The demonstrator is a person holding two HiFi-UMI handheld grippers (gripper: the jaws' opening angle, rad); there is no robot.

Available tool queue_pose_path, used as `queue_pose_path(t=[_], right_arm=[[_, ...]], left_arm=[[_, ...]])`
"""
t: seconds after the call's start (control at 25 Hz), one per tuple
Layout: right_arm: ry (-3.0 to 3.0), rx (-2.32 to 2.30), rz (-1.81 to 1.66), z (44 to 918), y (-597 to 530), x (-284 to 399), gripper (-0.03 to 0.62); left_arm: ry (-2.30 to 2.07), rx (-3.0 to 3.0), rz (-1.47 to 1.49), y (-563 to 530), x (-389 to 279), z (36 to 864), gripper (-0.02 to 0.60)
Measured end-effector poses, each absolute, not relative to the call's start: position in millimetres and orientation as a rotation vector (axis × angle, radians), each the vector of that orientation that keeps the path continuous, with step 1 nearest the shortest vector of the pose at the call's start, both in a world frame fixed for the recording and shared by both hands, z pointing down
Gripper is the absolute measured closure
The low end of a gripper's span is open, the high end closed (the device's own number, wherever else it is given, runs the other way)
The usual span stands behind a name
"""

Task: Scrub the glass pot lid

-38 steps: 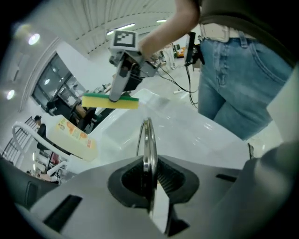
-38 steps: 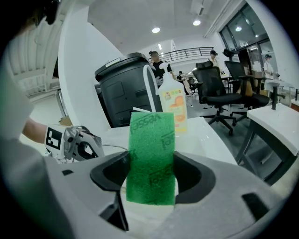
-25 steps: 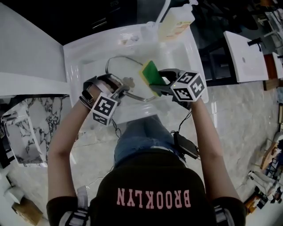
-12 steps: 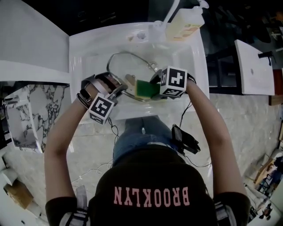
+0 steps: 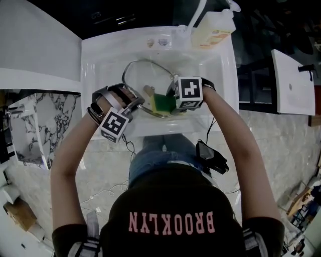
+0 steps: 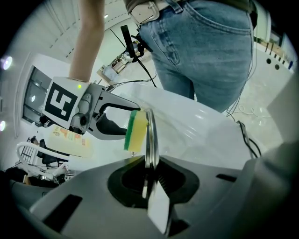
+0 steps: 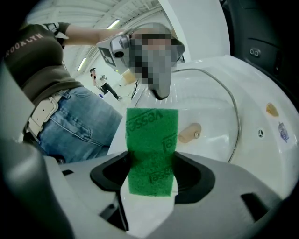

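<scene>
A glass pot lid (image 5: pixel 148 79) with a metal rim stands tilted in the white sink (image 5: pixel 100 55). My left gripper (image 5: pixel 136 104) is shut on the lid's near rim; in the left gripper view the lid (image 6: pixel 150 135) runs edge-on between the jaws. My right gripper (image 5: pixel 172 101) is shut on a green-and-yellow sponge (image 5: pixel 163 103), which presses against the lid near its lower edge. In the right gripper view the sponge (image 7: pixel 152 149) shows its green face, with the lid's knob (image 7: pixel 188 132) just beyond it. In the left gripper view the sponge (image 6: pixel 133 130) touches the glass.
A soap bottle (image 5: pixel 214 26) and a faucet (image 5: pixel 197 12) stand at the sink's far rim. A white counter (image 5: pixel 35 45) lies to the left and a white unit (image 5: pixel 293 83) to the right. A device on a cable (image 5: pixel 210 154) hangs at the person's hip.
My right gripper has carried the sponge leftward and nearer across the lid, from its right side toward the left gripper. The left gripper has kept its hold on the rim.
</scene>
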State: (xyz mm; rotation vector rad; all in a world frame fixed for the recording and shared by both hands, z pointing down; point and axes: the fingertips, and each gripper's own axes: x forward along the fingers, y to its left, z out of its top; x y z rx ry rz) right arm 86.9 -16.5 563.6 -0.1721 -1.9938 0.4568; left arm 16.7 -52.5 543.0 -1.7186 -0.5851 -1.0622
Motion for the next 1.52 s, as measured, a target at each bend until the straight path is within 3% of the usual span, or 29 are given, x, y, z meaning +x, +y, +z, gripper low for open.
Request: queue_pose_path(t=[0.52, 0.92, 1.12, 1.52], right_arm=[[-1.776, -0.14, 0.373, 631, -22, 155, 0.322], [-1.678, 0.148, 0.362, 647, -52, 186, 0.322], [-1.863, 0.334, 0.495, 600, -70, 170, 0.322], [-2.211, 0.5, 1.11, 530, -92, 86, 0.322]], left_arm=[[-0.576, -1.713, -1.078, -54, 18, 542, 0.54], [-0.568, -1.703, -1.092, -54, 16, 542, 0.54], [-0.56, -1.702, -1.089, -54, 16, 543, 0.54], [-0.543, -1.689, -1.074, -54, 16, 543, 0.539]])
